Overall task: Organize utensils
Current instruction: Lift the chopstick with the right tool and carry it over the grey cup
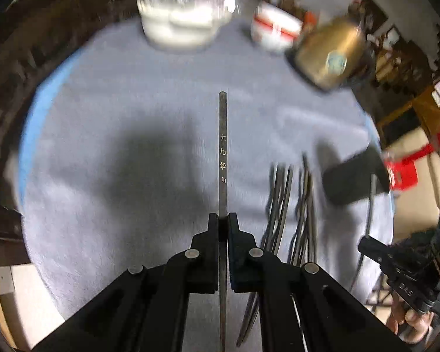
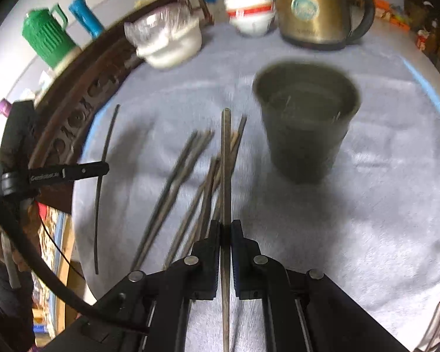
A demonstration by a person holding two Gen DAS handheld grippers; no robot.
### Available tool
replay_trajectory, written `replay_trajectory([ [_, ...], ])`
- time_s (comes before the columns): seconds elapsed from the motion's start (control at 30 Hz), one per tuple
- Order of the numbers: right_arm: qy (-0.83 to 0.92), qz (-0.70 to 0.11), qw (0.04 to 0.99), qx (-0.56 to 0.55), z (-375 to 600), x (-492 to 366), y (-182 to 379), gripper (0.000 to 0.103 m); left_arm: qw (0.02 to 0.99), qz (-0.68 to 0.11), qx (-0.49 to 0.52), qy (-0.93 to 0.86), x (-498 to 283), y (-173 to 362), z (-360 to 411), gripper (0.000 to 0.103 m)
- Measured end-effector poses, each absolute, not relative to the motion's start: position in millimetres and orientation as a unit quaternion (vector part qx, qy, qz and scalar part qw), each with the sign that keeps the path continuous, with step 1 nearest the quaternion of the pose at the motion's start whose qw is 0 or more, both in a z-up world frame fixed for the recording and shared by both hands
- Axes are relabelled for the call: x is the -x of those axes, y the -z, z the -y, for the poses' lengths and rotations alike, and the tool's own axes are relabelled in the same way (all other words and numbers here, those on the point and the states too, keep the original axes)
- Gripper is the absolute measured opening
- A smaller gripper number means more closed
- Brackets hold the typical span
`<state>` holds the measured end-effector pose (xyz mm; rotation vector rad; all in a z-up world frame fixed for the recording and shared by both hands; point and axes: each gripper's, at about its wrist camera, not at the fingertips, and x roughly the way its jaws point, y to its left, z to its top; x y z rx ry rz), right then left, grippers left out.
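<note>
Left claw [image 1: 223, 220] is clamping one dark metal chopstick [image 1: 222, 146]; right claw [image 2: 226, 228] is clamping another [image 2: 226, 158], both lifted above the grey-towelled desk [image 2: 366, 220], presumably for dropping into the dark round cup [image 2: 306, 123]. Loose chopsticks [image 2: 179, 182] are lying beside it.

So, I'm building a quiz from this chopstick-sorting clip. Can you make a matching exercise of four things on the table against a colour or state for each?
Things:
1. tall metal electric kettle
2. round dark cylindrical cup
3. small ceramic bowl
4. dark chopstick with engraved characters

Colour or state:
A. white with a red band
B. clamped in the left gripper
C. gold with a black handle
D. upright, open top, on the grey cloth

Pairs: 1-C, 2-D, 3-A, 4-B
</note>
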<state>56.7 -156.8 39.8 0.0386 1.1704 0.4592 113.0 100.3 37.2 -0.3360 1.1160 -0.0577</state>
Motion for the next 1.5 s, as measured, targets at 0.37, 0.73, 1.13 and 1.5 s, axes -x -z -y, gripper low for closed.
replay_trajectory([
  [0.37, -0.153, -0.354, 0.922, -0.019, 157.3, -33.0, -101.0, 0.008, 0.943, -0.31, 0.115, -0.043, -78.8, -58.5, -77.2, 0.005],
  [0.73, -0.08, -0.252, 0.964, 0.012, 153.8, -16.8, -84.4, 0.008, 0.966, -0.234, 0.097, -0.062, -63.0, -39.6, -75.5, 0.005],
  [1.13, -0.073, -0.234, 0.969, 0.008, 171.8, 6.5, -81.2, 0.008, 0.971, -0.213, 0.088, -0.055, -22.5, -42.3, -76.4, 0.006],
  [1.5, -0.082, -0.23, 0.97, -0.007, 182.8, 52.9, -94.5, 0.008, 0.968, -0.219, 0.12, -0.034, 22.4, -47.2, -92.7, 0.007],
])
